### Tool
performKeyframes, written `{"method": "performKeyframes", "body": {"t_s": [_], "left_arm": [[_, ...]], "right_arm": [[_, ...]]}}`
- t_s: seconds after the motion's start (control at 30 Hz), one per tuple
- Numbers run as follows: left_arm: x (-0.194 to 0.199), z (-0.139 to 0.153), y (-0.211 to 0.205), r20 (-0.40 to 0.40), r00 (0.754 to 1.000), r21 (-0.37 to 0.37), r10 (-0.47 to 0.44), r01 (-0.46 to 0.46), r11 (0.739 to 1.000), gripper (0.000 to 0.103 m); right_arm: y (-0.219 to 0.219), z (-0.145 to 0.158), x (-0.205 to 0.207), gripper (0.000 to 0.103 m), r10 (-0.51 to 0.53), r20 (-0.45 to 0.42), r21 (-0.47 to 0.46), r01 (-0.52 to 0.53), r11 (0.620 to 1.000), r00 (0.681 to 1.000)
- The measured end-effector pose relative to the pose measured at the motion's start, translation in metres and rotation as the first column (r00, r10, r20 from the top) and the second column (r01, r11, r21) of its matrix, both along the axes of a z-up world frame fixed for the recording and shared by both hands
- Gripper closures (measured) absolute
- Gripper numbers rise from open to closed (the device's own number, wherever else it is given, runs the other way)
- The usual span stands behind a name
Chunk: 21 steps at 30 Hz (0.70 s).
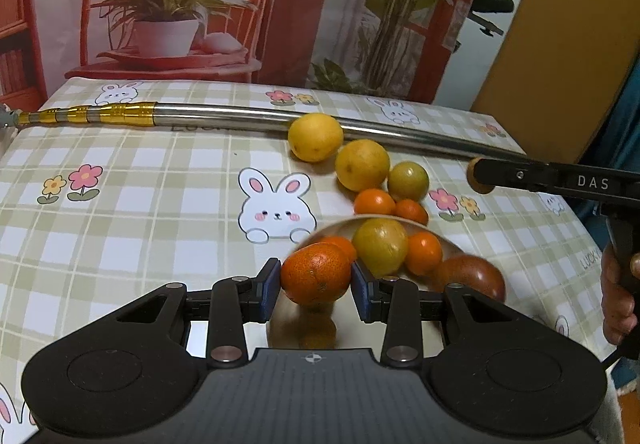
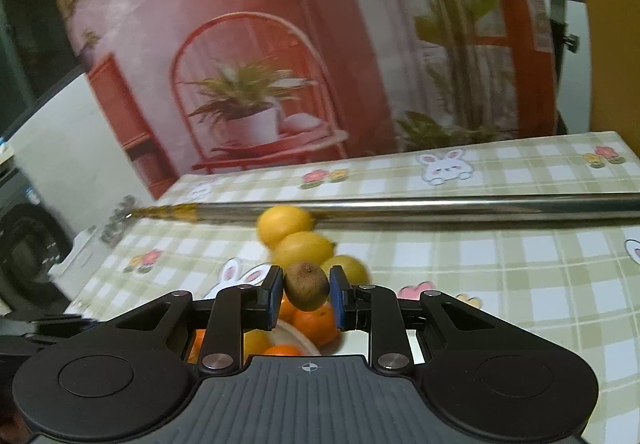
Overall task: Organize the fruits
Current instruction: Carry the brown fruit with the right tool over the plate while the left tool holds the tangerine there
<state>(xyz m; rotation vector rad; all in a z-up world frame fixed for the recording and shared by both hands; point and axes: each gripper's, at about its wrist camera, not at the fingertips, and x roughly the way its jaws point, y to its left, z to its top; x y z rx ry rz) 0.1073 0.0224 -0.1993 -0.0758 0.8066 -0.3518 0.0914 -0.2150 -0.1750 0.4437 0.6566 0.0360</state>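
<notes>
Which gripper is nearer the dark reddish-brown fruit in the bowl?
Left. The left gripper, holding a mandarin, sits just beside the dark reddish-brown fruit; the right gripper, holding a kiwi, is raised farther back.

Glossy metal pole [image 1: 224, 115]; fuzzy matt kiwi [image 2: 307, 285]; mirror-shiny plate [image 1: 360, 314].

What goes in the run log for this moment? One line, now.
left gripper: shut on mandarin, above plate | right gripper: shut on kiwi | loose fruit: two lemons on tablecloth
</notes>
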Motion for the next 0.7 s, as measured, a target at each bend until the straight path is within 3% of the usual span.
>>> {"method": "performKeyframes", "body": {"t_s": [0.2, 0.5, 0.7], "left_arm": [[-0.010, -0.004, -0.001, -0.029, 0.999, 0.007, -0.025, 0.026, 1.000, 0.063], [-0.029, 0.008, 0.003, -0.014, 0.999, -0.034, -0.034, 0.034, 0.999, 0.063], [-0.032, 0.002, -0.003, -0.045, 0.998, -0.014, -0.052, 0.051, 0.999, 0.063]], "right_arm": [[0.017, 0.003, -0.012, 0.080, 0.045, -0.005, -0.011, -0.045, 0.999, 0.999], [0.018, 0.016, -0.047, 0.080, -0.014, 0.023, -0.003, 0.014, 1.000, 1.000], [0.025, 0.020, -0.067, 0.080, -0.014, 0.013, -0.014, 0.014, 1.000, 1.000]]}}
